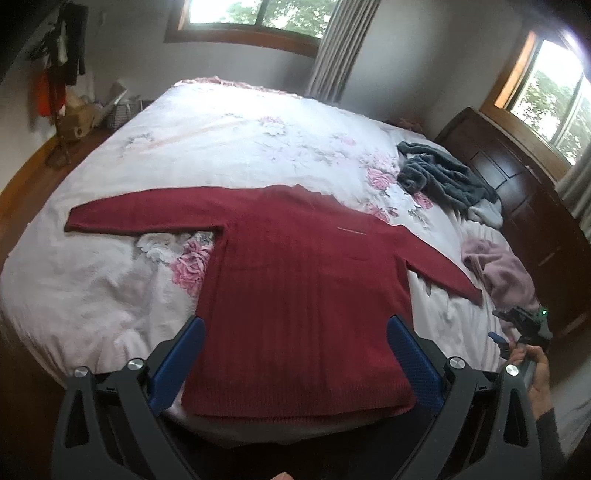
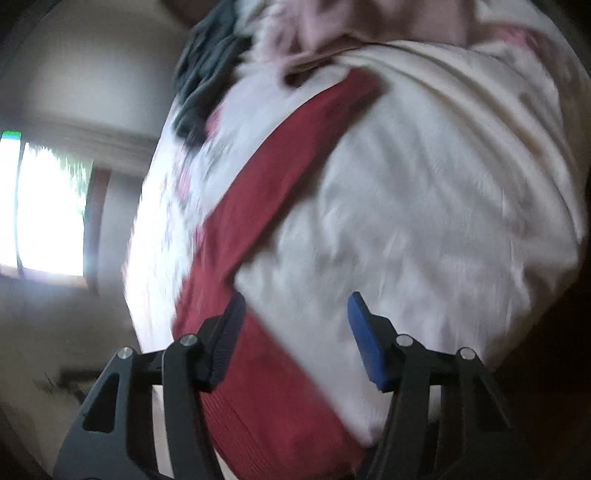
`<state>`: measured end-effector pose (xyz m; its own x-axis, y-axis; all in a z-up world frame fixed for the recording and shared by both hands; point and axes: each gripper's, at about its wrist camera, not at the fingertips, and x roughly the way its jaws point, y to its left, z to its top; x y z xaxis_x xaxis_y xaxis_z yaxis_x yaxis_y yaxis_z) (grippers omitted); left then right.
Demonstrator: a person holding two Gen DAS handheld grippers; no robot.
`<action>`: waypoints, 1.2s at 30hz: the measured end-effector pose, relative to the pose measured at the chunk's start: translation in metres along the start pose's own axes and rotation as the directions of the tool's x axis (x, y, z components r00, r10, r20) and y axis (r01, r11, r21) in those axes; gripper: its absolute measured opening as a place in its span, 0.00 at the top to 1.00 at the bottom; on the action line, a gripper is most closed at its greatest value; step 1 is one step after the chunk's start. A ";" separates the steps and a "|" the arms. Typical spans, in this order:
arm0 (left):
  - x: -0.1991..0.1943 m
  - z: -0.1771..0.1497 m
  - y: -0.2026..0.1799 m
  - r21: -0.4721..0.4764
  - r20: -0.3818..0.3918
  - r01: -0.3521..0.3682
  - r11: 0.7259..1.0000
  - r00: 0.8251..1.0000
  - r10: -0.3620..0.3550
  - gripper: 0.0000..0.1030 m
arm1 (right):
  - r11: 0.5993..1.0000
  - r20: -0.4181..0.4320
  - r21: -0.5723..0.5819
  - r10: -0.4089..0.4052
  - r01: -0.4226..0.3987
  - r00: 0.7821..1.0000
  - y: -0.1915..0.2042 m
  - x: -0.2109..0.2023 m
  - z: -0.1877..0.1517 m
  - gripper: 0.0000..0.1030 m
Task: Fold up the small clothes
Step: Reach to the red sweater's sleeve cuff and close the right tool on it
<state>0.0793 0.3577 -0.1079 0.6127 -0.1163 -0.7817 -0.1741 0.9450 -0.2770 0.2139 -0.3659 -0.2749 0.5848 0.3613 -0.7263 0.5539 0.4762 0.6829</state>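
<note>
Left wrist view: a red sweater [image 1: 295, 295] is seen spread flat on the bed [image 1: 92, 295], sleeves out.
Left claw [image 1: 295, 354]: held wide open over the hem, nothing gripped.
Right claw [image 2: 295, 332]: opened, empty, above the blurred right sleeve.
Other clothes: grey garment [image 1: 443, 177] and pink garment [image 1: 498, 273] are piled near the headboard [image 1: 517, 192].

Floral bedspread [image 1: 229, 147], dark wooden headboard [image 1: 517, 184], curtained windows [image 1: 255, 14], perhaps bags [image 1: 85, 114]

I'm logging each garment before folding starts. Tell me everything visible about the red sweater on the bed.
The dark red ribbed-knit sweater lies flat and unfolded on the floral bedspread, hem at the near edge, both long sleeves spread outward. A short pale streak, perhaps a thread, marks its chest. Neither open gripper holds it; the left gripper hovers over the hem.
</note>
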 end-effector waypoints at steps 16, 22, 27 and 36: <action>0.073 0.016 0.001 -0.092 -0.087 0.024 0.995 0.996 -0.032 0.04 | 0.924 0.175 0.330 0.140 -0.192 0.974 -0.082 0.088 0.182 0.57; 0.089 0.019 -0.008 -0.088 -0.122 0.024 0.996 0.992 -0.034 0.04 | 0.913 0.169 0.375 0.101 -0.159 0.980 -0.091 0.107 0.187 0.56; 0.097 0.013 -0.002 -0.106 -0.141 0.012 0.994 0.990 -0.027 0.04 | 0.929 0.183 0.341 0.086 -0.145 0.979 -0.088 0.108 0.192 0.83; 0.126 -0.002 0.032 -0.285 -0.231 0.100 0.953 0.958 -0.170 0.04 | 0.997 0.300 0.024 0.059 -0.070 0.952 0.006 0.057 0.179 0.88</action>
<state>0.1494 0.3726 -0.2164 0.4384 -0.3423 -0.8311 -0.3240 0.8023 -0.5014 0.3568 -0.4860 -0.2988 0.7674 0.1313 -0.6275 0.5262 0.4303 0.7335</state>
